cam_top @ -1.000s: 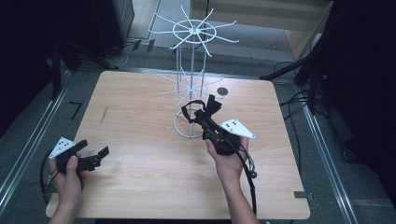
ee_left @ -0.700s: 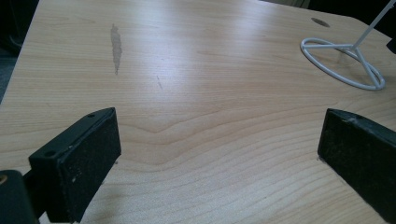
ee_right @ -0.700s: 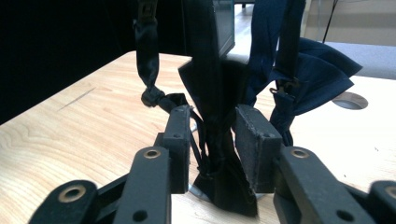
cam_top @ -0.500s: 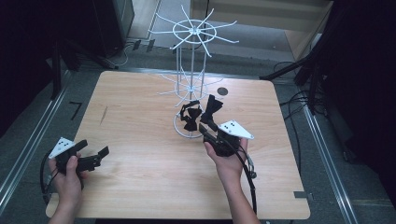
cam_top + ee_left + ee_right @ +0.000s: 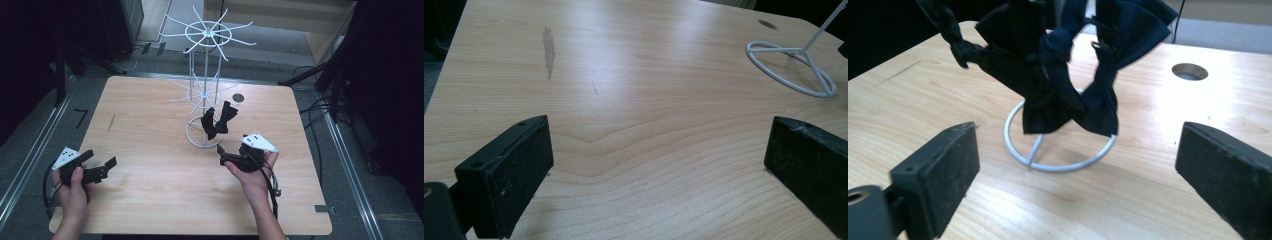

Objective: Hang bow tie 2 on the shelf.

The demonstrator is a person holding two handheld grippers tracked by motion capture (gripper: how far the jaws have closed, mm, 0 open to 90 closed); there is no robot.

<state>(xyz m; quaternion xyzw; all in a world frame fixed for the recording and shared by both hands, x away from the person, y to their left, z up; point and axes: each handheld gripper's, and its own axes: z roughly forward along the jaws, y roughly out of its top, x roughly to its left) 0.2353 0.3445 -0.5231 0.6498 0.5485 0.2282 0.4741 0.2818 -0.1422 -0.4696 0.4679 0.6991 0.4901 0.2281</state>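
The right gripper (image 5: 226, 154) sits low over the table (image 5: 150, 125), its jaws pointing at the stand (image 5: 205, 95). They have just been opening and now stand wide apart with nothing between them — in the right gripper view only bare wood lies in the gap. Straight ahead of the jaws, a little above them, the bow tie (image 5: 1068, 75) hangs from a lower arm of the stand, clear of both pads. Its dark folds droop over the white base ring (image 5: 1060, 145), which lies on the wood just beyond the jaw tips. Farther off, to the right of the right jaw in that view, is a round hole (image 5: 1190, 71) in the tabletop.

In the high view the bow tie (image 5: 217, 120) hangs near the right gripper, between it and the stand's pole.

The left gripper (image 5: 102, 169) is well apart from all this, at the near left of the table, held in the left hand (image 5: 75, 187). Its jaws too are spread wide and hold nothing — wood grain shows between them, with a grey smear (image 5: 548, 50) ahead and the base ring (image 5: 791, 67) far off to the right of its right jaw.
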